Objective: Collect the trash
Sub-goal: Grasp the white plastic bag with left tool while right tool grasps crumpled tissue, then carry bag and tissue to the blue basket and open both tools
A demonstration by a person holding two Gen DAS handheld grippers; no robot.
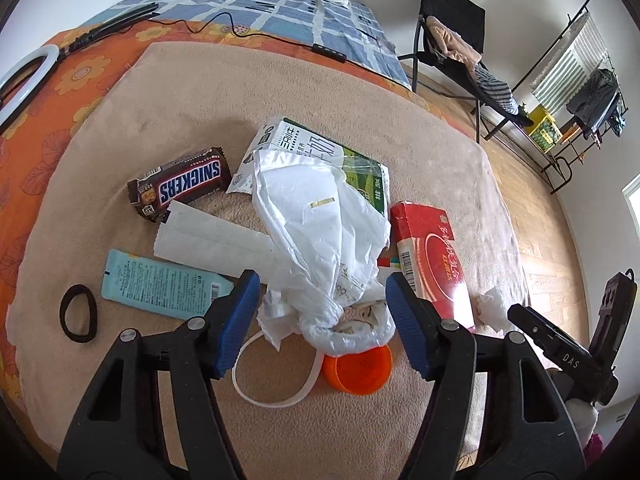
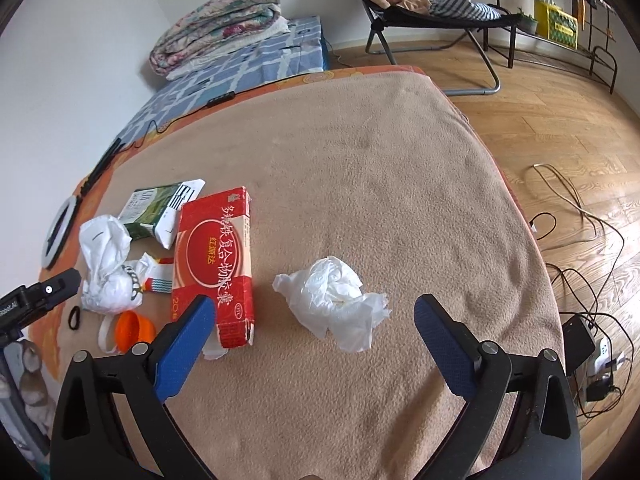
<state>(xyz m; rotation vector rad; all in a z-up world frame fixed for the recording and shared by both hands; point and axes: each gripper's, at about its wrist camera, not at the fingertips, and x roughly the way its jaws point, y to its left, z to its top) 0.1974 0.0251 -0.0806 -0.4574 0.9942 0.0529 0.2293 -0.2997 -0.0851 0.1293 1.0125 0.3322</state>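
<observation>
Trash lies on a tan blanket. In the left wrist view my left gripper is open, its blue pads on either side of a knotted white plastic bag. Around it lie a Snickers wrapper, a green milk carton, a white paper strip, a teal tube, a red box and an orange cap. In the right wrist view my right gripper is open just short of a crumpled white tissue; the red box is to its left.
A black hair tie and a white plastic ring lie on the blanket. A ring light and cable lie at the far left. A folding chair, drying rack and floor cables stand to the right.
</observation>
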